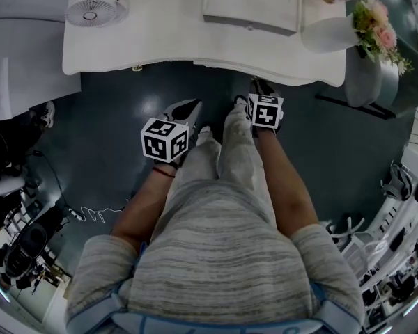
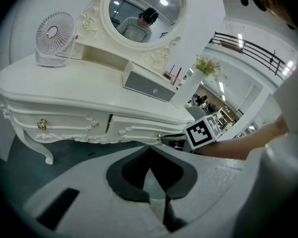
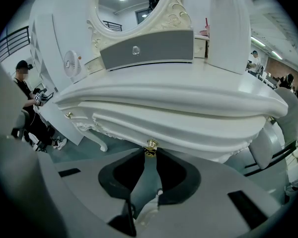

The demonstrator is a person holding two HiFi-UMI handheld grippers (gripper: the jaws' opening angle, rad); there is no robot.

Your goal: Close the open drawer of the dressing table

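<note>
The white dressing table (image 1: 125, 40) runs across the top of the head view. Its right front drawer (image 2: 134, 129) stands slightly out from the table's front, with a dark gap at its left end. My right gripper (image 3: 150, 152) is at that drawer front (image 3: 179, 118), its jaws shut on the small gold knob (image 3: 151, 144). In the head view this right gripper (image 1: 260, 85) reaches the table's front edge. My left gripper (image 2: 149, 150) is shut and holds nothing; it hangs over the dark floor, short of the table (image 1: 193, 105).
A small grey-fronted drawer (image 1: 249, 9) juts out under the oval mirror (image 2: 141, 14). A white fan (image 1: 90, 9) stands at the table's left, flowers (image 1: 380, 30) at its right. A grey chair (image 1: 376, 82) is beside the table. Cables (image 1: 97, 213) lie on the floor.
</note>
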